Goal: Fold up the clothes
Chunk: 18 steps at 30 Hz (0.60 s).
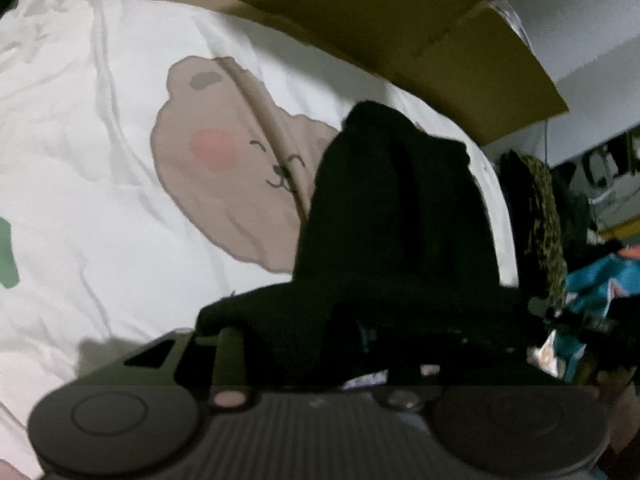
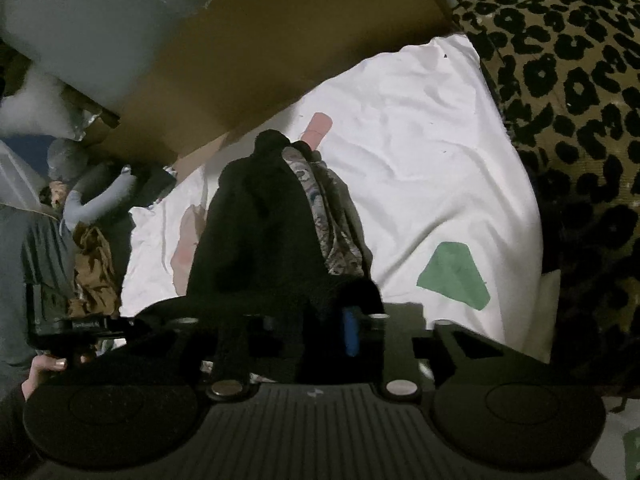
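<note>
Slipping free is the main risk: the dark garment (image 1: 400,208) sits as a loose, humped bundle between both tools, and if either side lets go unevenly the heap can slump on the white sheet (image 1: 100,160) and lose whatever fold it has. Dark cloth drapes over the fingers of the left gripper (image 1: 320,344), so I cannot tell whether its jaws are pinching the fabric or standing loose around it. The same holds for the right gripper (image 2: 300,340): its fingers stand somewhat apart with cloth bunched between and over them, but the pads are hidden, so a real hold cannot be confirmed. A second hazard, in my judgement, is snagging, since fabric lying across the fingers could be dragged along when a tool pulls away. The far cardboard box (image 1: 360,8) also leaves little room beyond the bundle.

The garment lies near both grippers, on the sheet, partly covering the bear print (image 1: 224,168) in the left wrist view. It looks thick, soft and almost black, piled in a tall mound rather than flat. From the right wrist view a grey patterned layer (image 2: 320,208) shows along its right edge, with a leopard-print blanket (image 2: 560,100) well apart on the right.
</note>
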Each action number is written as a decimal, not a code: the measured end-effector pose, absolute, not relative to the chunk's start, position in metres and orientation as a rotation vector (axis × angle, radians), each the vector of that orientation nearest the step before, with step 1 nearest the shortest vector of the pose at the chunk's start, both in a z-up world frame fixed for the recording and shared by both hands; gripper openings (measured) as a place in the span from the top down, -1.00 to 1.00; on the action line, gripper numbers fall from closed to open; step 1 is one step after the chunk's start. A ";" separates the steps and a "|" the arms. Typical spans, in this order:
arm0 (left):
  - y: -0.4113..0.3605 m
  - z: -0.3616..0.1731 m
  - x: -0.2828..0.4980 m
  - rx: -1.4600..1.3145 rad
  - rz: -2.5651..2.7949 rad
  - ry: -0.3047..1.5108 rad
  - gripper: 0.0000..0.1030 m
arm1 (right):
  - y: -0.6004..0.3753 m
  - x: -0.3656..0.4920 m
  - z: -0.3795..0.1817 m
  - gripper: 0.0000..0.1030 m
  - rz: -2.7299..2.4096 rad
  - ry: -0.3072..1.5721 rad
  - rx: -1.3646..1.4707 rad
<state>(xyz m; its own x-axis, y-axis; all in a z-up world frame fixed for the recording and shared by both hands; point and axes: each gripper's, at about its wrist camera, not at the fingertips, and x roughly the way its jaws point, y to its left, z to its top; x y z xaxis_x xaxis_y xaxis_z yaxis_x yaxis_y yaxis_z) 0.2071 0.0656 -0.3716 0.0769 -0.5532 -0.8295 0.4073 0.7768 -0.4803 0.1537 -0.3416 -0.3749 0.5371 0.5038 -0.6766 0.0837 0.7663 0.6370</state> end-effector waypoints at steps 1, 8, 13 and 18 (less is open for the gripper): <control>0.066 -0.371 0.205 -0.123 -0.721 1.308 0.28 | -0.342 0.152 -0.375 0.26 0.275 0.990 0.681; 0.074 -0.368 0.192 -0.130 -0.715 1.290 -0.09 | -0.335 0.137 -0.374 0.09 0.307 0.988 0.681; 0.072 -0.377 0.192 -0.101 -0.735 1.307 -0.09 | -0.325 0.138 -0.384 0.09 0.326 1.025 0.643; 0.074 -0.383 0.190 -0.113 -0.762 1.322 -0.09 | -0.325 0.137 -0.392 0.09 0.341 1.053 0.618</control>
